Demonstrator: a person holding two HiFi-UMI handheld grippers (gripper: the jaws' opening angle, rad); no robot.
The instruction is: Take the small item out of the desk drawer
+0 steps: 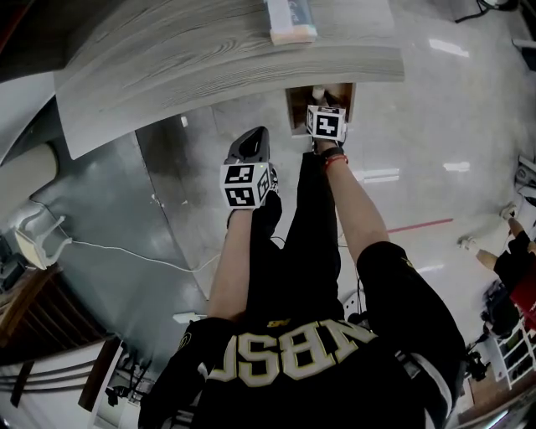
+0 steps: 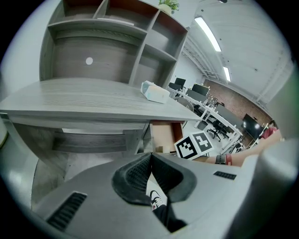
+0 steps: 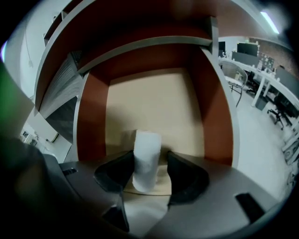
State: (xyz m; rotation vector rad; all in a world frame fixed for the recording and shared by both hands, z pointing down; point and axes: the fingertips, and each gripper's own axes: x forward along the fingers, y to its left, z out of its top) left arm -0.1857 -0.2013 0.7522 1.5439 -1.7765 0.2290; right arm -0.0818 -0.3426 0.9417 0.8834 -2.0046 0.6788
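The desk drawer (image 3: 91,116) stands pulled out under the desk, with brown walls and a pale floor. A small white cylinder (image 3: 146,158) stands upright on that floor. My right gripper (image 3: 149,157) reaches down into the drawer with its jaws on either side of the cylinder; the left pad is at the cylinder's side and a gap shows at the right pad. In the head view the right gripper (image 1: 323,99) is over the drawer (image 1: 295,109). My left gripper (image 1: 255,134) hangs left of the drawer, in front of the desk, shut with nothing between its pads (image 2: 140,175).
The grey wood desktop (image 1: 209,59) overhangs the drawer and carries a tissue box (image 1: 291,21). A shelf unit (image 2: 117,37) rises behind the desk. A white chair (image 1: 33,235) and a cable lie at the left. Another person (image 1: 511,260) sits at the far right.
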